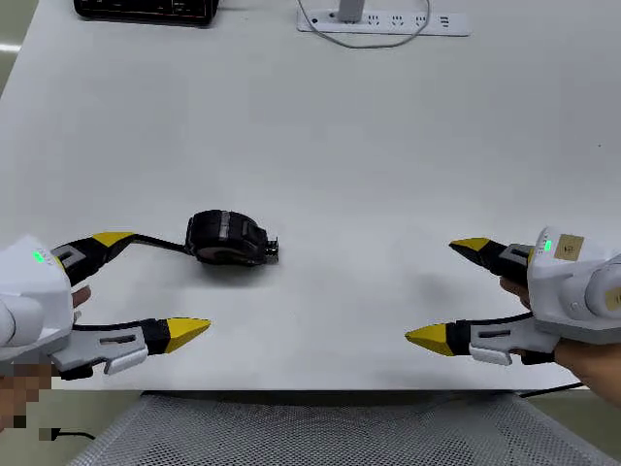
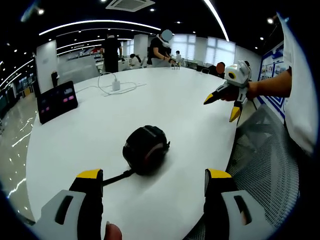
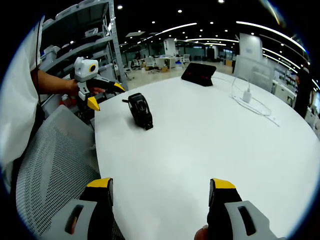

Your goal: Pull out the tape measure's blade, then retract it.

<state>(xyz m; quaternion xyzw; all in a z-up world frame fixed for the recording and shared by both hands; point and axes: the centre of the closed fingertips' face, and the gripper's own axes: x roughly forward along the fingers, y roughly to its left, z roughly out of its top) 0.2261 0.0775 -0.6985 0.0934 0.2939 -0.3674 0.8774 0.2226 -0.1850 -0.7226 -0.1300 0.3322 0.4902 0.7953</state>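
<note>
While beside the spread left gripper (image 1: 163,282), tape measure (image 1: 229,238), markings illegible

White left gripper (image 1: 171,281), right gripper (image 1: 429,291): yellow-tipped black jaws.

The tape measure (image 1: 229,238) is black and rounded. It rests on the white desk (image 1: 388,155), left of centre, its blade wound in and its black strap (image 1: 160,243) trailing leftward.

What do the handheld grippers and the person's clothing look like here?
Left gripper and right gripper match: white bodies, black jaws ending in pointed yellow tips, a green light on each. The right one bears a tan label. The person wears a white sleeve.
</note>
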